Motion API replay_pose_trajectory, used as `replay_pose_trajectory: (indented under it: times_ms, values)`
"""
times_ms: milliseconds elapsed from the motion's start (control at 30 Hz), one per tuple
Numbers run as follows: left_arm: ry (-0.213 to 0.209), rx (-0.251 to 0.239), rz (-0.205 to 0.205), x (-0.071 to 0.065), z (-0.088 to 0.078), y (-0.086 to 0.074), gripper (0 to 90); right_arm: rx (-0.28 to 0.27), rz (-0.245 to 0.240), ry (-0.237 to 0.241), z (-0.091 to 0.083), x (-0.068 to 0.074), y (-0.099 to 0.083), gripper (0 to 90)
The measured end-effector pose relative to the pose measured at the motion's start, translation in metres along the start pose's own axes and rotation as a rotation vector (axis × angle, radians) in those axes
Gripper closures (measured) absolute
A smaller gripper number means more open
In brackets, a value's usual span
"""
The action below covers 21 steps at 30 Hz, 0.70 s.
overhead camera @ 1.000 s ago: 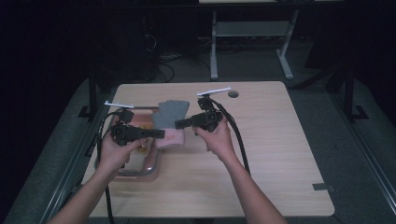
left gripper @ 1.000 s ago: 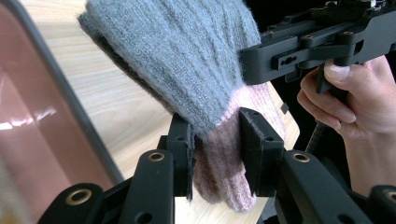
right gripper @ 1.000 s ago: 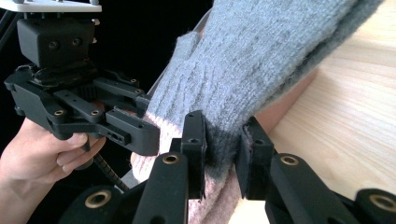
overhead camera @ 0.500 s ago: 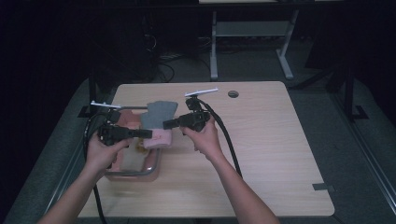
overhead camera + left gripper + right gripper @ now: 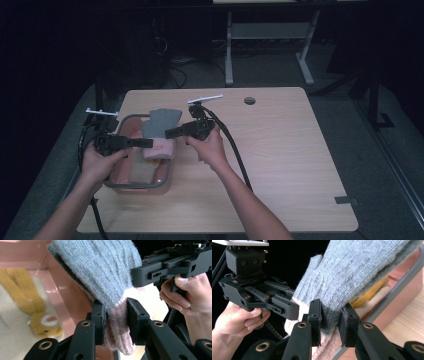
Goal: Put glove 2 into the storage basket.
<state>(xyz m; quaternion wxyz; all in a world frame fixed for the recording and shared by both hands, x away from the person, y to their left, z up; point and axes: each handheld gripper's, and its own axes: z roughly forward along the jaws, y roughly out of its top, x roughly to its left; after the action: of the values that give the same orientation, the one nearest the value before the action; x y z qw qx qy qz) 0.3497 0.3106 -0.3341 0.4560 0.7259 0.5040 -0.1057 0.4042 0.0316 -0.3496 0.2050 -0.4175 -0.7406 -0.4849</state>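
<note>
A knitted piece, grey (image 5: 161, 122) at one end and pink (image 5: 160, 148) at the other, hangs stretched between both grippers over the pink bin's right side. My left gripper (image 5: 148, 143) is shut on the pink part (image 5: 117, 335), pinched between its pads, and its jaws have just closed a little tighter. My right gripper (image 5: 169, 133) comes from the right and is shut on the grey knit (image 5: 357, 272) at its lower edge. In the left gripper view the right gripper (image 5: 136, 277) touches the grey knit (image 5: 100, 270) from the side. In the right gripper view the left gripper (image 5: 287, 307) sits close by.
The pink bin with a metal rim (image 5: 167, 172) stands at the table's left front. Inside lie a yellow plush toy (image 5: 37, 315) and pale cloth. A round hole (image 5: 249, 100) is near the table's far edge. Cables trail from both grippers.
Both hands have moved left together with the knitted piece, from beside the bin to over its right side.
</note>
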Motion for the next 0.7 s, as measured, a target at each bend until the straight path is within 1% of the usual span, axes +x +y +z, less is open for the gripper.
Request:
replay_pose_trajectory:
  times_ms: [200,267,500,700]
  values:
    - [0.012,-0.005,-0.009,0.006,-0.005,-0.002,69.8,0.012,0.002,0.001,0.009,0.001,0.002,73.3]
    - [0.016,0.0,-0.017,0.009,-0.007,-0.003,69.8,0.017,0.001,0.003,0.013,0.001,0.003,73.3]
    - [0.049,0.009,-0.028,0.021,-0.013,-0.007,70.2,0.047,0.007,0.004,0.029,0.0,0.004,73.2]
    - [0.071,0.017,-0.029,0.027,-0.017,-0.011,70.3,0.077,0.008,-0.001,0.041,-0.002,0.004,72.9]
